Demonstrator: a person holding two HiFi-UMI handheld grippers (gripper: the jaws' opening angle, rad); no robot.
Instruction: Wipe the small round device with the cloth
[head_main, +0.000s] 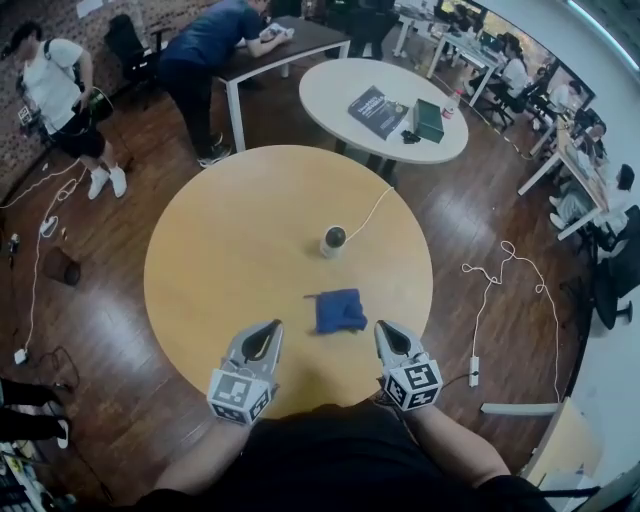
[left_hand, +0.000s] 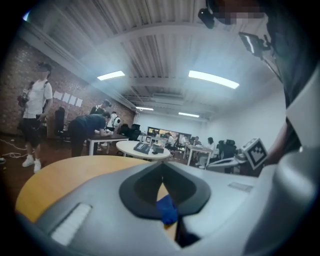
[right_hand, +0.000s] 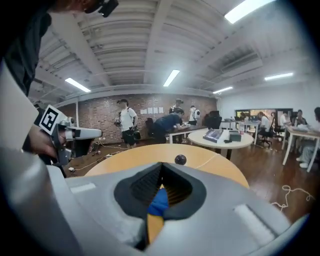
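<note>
The small round device, white with a dark lens, stands near the middle of the round wooden table; a white cable leads off from it. The crumpled blue cloth lies on the table nearer to me. My left gripper hovers to the left of the cloth, jaws shut and empty. To the right of the cloth my right gripper is also shut and empty. In the right gripper view the cloth shows through the shut jaws and the device lies beyond. The left gripper view shows the cloth below the jaws.
A white round table with books stands beyond. A person bends over a dark desk at the back, and another stands at the far left. Cables and a power strip lie on the wooden floor to the right.
</note>
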